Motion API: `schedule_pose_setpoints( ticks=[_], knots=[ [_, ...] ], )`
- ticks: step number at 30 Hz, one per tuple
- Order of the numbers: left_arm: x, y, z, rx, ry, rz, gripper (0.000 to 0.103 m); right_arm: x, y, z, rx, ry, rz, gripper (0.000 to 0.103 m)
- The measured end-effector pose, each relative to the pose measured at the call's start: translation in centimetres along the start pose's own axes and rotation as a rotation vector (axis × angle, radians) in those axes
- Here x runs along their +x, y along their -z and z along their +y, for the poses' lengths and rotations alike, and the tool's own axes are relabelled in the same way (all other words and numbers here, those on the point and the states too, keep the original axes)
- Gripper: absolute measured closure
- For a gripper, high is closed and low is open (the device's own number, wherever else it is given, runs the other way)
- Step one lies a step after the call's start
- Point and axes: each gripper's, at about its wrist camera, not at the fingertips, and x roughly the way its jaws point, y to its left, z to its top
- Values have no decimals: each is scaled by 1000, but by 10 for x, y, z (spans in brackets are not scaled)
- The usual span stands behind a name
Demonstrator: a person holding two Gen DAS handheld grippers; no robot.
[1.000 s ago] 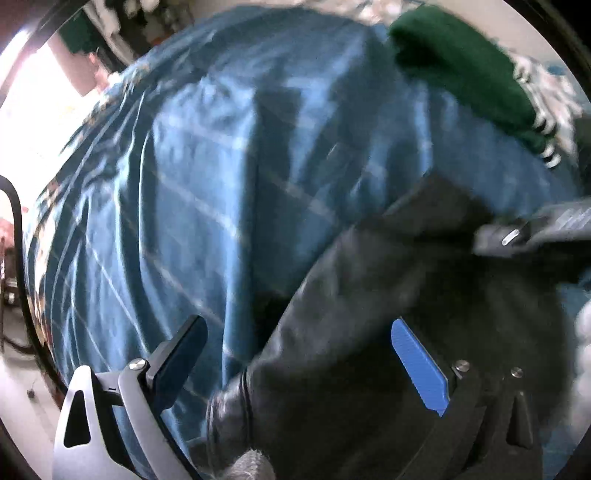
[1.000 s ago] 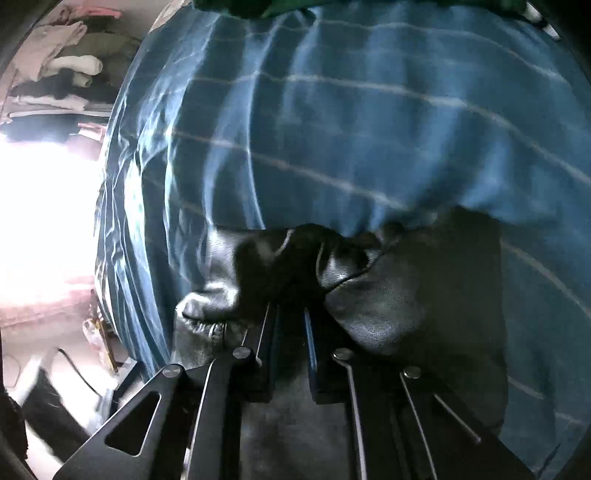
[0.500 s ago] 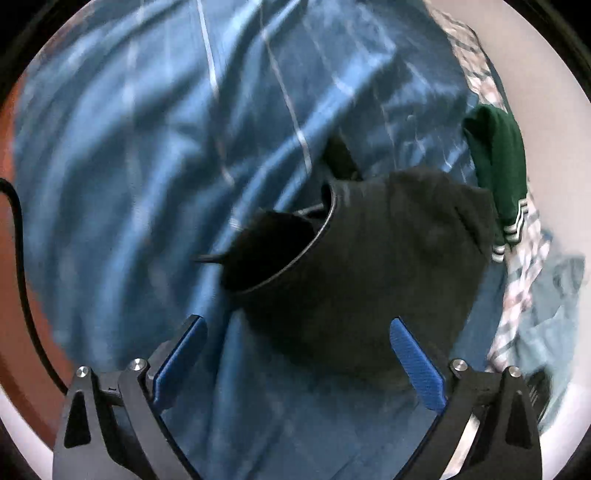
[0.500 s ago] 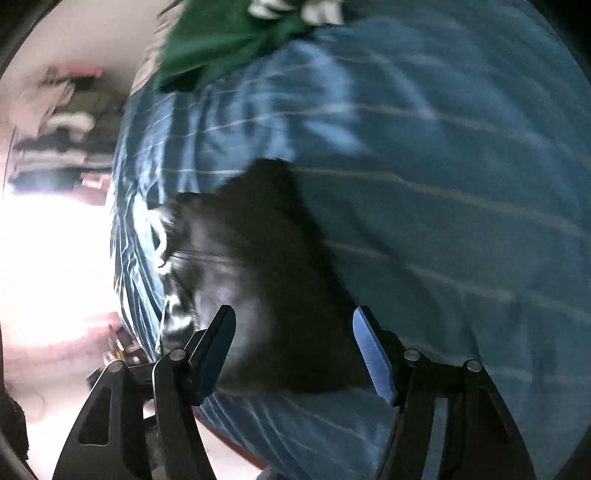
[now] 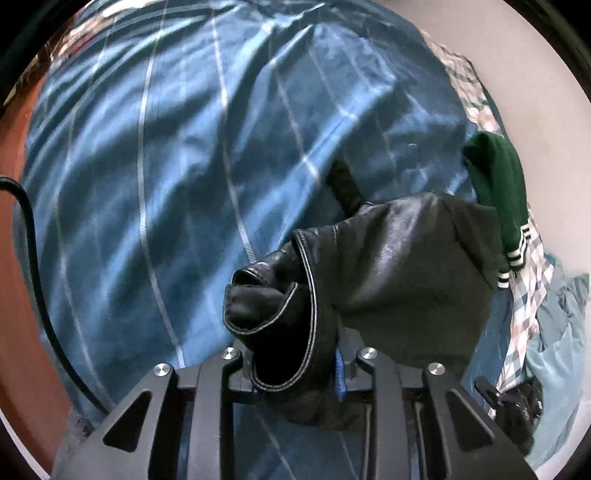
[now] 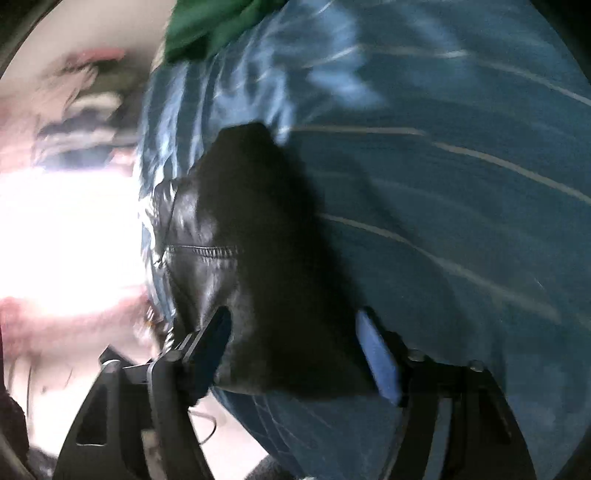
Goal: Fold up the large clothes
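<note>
A black leather jacket (image 5: 399, 273) lies bunched on a blue striped bedspread (image 5: 166, 166). My left gripper (image 5: 299, 373) is shut on the jacket's stitched edge, which curls over the closed fingers. In the right wrist view the same jacket (image 6: 255, 258) lies near the bed's left edge. My right gripper (image 6: 295, 354) is open, its blue-padded fingers (image 6: 376, 354) straddling the jacket's near end without gripping it. That view is motion-blurred.
A green garment with striped cuffs (image 5: 498, 199) lies past the jacket at the bed's far side, also at the top of the right wrist view (image 6: 207, 29). Checked cloth (image 5: 528, 288) and a pale blue garment (image 5: 561, 332) lie at right. A black cable (image 5: 33, 258) hangs at left.
My left gripper went from open to shut on the jacket's edge. My right gripper let go of the jacket, opened, and drew back; the jacket now lies flatter on the bed.
</note>
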Motion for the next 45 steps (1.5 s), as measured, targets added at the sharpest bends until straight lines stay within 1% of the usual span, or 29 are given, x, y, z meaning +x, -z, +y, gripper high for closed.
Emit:
schedule_pose_setpoints(
  ticks=[2,4,5,7,9,10,11,12,13,15,17,18,19,23,26,29,33,36,38,40,41,42,44,45],
  knots=[
    [7,-6,7,-18,22,19,78,30,-20,-8,-44,-58,85,27],
    [15,-8,6,-18,44,33,77,53,-34,-13,-56,-153,150,20],
    [16,-9,6,-14,49,36,76,66,-41,-13,-68,-215,179,20],
    [14,-9,7,9,52,42,75,78,-48,-6,-110,-254,194,21],
    [13,-11,6,21,47,45,75,85,-50,7,-147,-234,174,23],
    [12,-13,6,27,43,46,75,83,-49,10,-148,-223,148,31],
    [10,-15,5,31,42,49,75,80,-46,12,-139,-221,123,36],
    [10,-16,3,37,40,53,75,75,-40,13,-123,-229,96,44],
    [7,-18,-1,55,33,57,75,68,-34,15,-107,-241,71,50],
    [-3,-21,-8,90,28,59,76,59,-23,22,-80,-247,37,54],
    [-10,-26,-18,121,31,65,76,46,-9,27,-22,-260,-7,56],
    [-15,-28,-23,139,34,66,76,41,-5,28,5,-279,-18,60],
    [-23,-32,-31,163,32,66,76,35,-1,28,36,-313,-27,61],
    [-48,-49,-59,209,21,67,76,11,14,50,76,-370,-63,62],
    [-66,-62,-86,259,31,64,76,-11,16,67,90,-399,-91,62],
    [-75,-82,-125,335,61,60,76,-37,3,84,98,-419,-133,62],
    [-78,-123,-188,410,149,42,76,-79,-37,107,99,-455,-217,63],
    [-70,-168,-256,471,234,13,76,-110,-80,123,96,-486,-298,63],
    [-66,-192,-293,511,278,-12,76,-131,-118,134,88,-502,-350,63],
    [-55,-217,-337,565,313,-44,76,-144,-165,148,91,-530,-404,63],
    [-45,-231,-363,596,327,-60,76,-152,-195,151,78,-541,-432,63],
    [-32,-244,-388,624,337,-73,76,-157,-215,150,82,-553,-451,63],
    [-9,-261,-419,652,354,-88,76,-161,-265,145,90,-583,-476,63],
    [12,-271,-440,678,350,-91,76,-161,-290,139,101,-582,-496,63]
  ],
)
